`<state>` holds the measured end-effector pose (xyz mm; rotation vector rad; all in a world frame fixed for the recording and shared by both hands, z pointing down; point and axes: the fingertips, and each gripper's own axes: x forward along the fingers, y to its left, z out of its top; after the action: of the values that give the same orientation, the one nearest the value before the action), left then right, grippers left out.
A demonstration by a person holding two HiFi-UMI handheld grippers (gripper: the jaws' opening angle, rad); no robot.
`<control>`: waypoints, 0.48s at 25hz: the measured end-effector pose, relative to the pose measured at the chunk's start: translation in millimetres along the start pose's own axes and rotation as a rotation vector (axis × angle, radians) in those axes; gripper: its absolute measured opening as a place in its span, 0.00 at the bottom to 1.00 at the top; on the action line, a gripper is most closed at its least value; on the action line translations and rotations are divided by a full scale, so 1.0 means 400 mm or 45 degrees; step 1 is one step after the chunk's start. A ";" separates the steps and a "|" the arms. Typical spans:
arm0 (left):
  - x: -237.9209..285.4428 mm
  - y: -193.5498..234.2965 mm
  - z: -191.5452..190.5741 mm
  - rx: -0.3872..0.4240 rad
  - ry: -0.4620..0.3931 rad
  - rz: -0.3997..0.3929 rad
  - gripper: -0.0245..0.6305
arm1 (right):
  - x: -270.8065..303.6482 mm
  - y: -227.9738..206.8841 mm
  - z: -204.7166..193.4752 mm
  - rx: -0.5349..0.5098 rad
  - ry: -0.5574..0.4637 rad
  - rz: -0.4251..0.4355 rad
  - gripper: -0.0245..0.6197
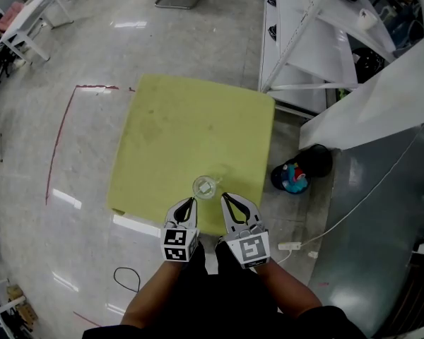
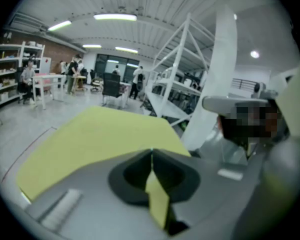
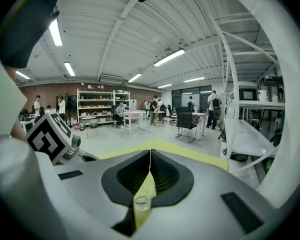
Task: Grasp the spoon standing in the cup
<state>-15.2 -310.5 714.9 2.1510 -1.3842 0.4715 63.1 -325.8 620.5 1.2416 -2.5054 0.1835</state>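
**Spoon grasp: not yet made, both grippers empty at the near table edge**

Item 1. Left gripper (image 1: 191, 202): jaws closed tip to tip, with nothing between them. Its own view shows only bare table through the gap. It sits just short of the cup, slightly to the cup's left.

Item 2. Cup (image 1: 206, 186): clear, upright, on the yellow-green table (image 1: 191, 126) close to the near edge, between the two gripper tips and just beyond them. Something pale shows inside it. This is probably the spoon, but its handle is too small to trace.

Item 3. Right gripper (image 1: 223, 195): jaws also closed and holding nothing. Its view frames the cup low in the gap beneath the tips.

Progress: approach judged complete. Opening one gripper, closing on the spoon and lifting all remain.

Clearances: the far and left parts of the table are bare and give ample room. The cup stands near the front edge, so a nudge toward the person risks tipping it off. To the right, past the table edge, a dark bundle (image 1: 300, 171) lies on the floor below white shelving (image 1: 304, 41).
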 end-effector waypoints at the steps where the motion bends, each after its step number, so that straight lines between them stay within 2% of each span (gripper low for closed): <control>1: -0.007 -0.002 0.013 0.017 -0.010 0.000 0.05 | -0.002 -0.002 0.001 -0.008 -0.002 -0.006 0.05; 9: -0.092 -0.039 0.147 0.118 -0.153 -0.030 0.05 | -0.033 -0.008 0.073 -0.018 -0.097 -0.020 0.05; 12: -0.128 -0.056 0.212 0.172 -0.234 -0.026 0.05 | -0.046 -0.037 0.106 -0.018 -0.131 -0.062 0.05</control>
<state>-15.5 -317.2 613.6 2.3657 -1.4638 0.3773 75.0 -331.9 573.9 1.3368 -2.5552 0.0916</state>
